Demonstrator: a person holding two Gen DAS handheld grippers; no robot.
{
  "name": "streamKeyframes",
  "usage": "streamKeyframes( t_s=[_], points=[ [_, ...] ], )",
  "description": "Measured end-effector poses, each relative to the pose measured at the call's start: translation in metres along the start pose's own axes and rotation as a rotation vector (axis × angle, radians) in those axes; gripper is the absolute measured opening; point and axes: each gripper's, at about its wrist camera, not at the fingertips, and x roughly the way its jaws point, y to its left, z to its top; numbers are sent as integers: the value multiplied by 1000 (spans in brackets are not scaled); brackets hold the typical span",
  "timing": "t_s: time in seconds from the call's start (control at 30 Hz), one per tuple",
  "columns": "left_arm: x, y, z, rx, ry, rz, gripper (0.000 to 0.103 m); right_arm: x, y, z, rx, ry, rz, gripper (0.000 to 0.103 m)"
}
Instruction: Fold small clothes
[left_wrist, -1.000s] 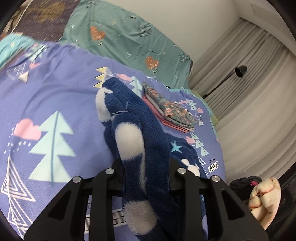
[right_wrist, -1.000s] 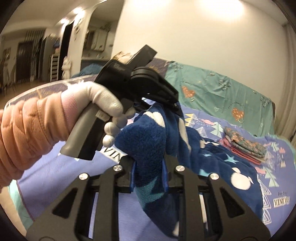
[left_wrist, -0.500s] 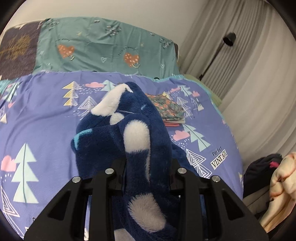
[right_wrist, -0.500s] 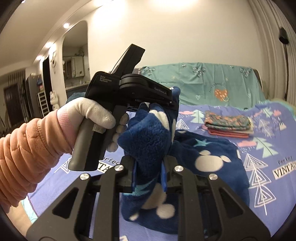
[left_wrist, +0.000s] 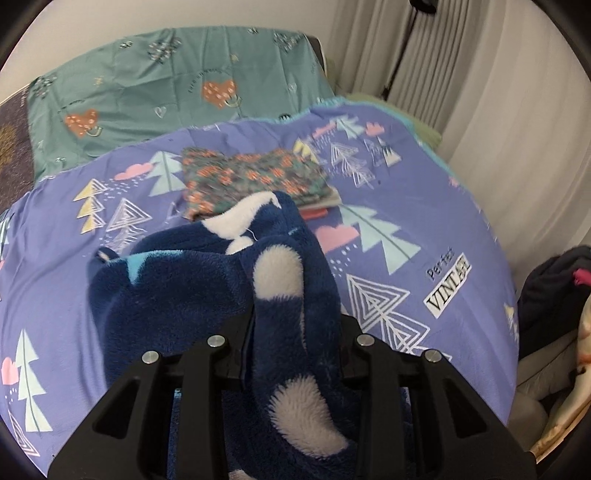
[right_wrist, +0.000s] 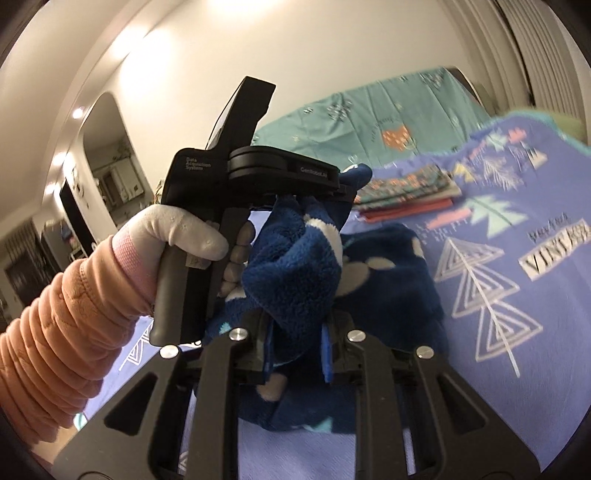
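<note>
Left claw (left_wrist: 291, 332) clamped on navy fleece garment (left_wrist: 192, 291); right claw (right_wrist: 295, 343) clamped on same garment, opp. edge. Fabric bunched, lifted between both, lower part trailing on bed (left_wrist: 424, 229). Fold prob. mid-way, not yet laid flat. Done stack (left_wrist: 255, 177) of folded floral clothes just beyond. Unfolded pile (left_wrist: 550, 295) at bed's right side, apparently left to do.

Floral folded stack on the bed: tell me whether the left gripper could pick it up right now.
Probably not. The left gripper is shut on the blue fleece garment, which bunches between it and the floral folded stack. It would need to let go first.
</note>
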Motion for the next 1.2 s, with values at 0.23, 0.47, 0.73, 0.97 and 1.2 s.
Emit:
streamKeyframes(
  t_s=[0.23, 0.47, 0.73, 0.97, 1.2],
  points=[
    [25, -33, 2, 54, 57, 14, 32, -11, -30, -8, 107, 14, 18, 18],
    [62, -50, -9, 55, 117, -9, 42, -2, -66, -30, 216, 94, -21, 18],
    [83, -81, -21, 146, 96, 1, 43, 0, -92, -49, 287, 192, -27, 22],
    [78, -76, -22, 139, 76, -59, 56, -29, -90, -37, 243, 137, -89, 39],
    [75, -70, -24, 108, 49, -103, 59, -42, -51, -17, 58, 56, -45, 25]
  ],
)
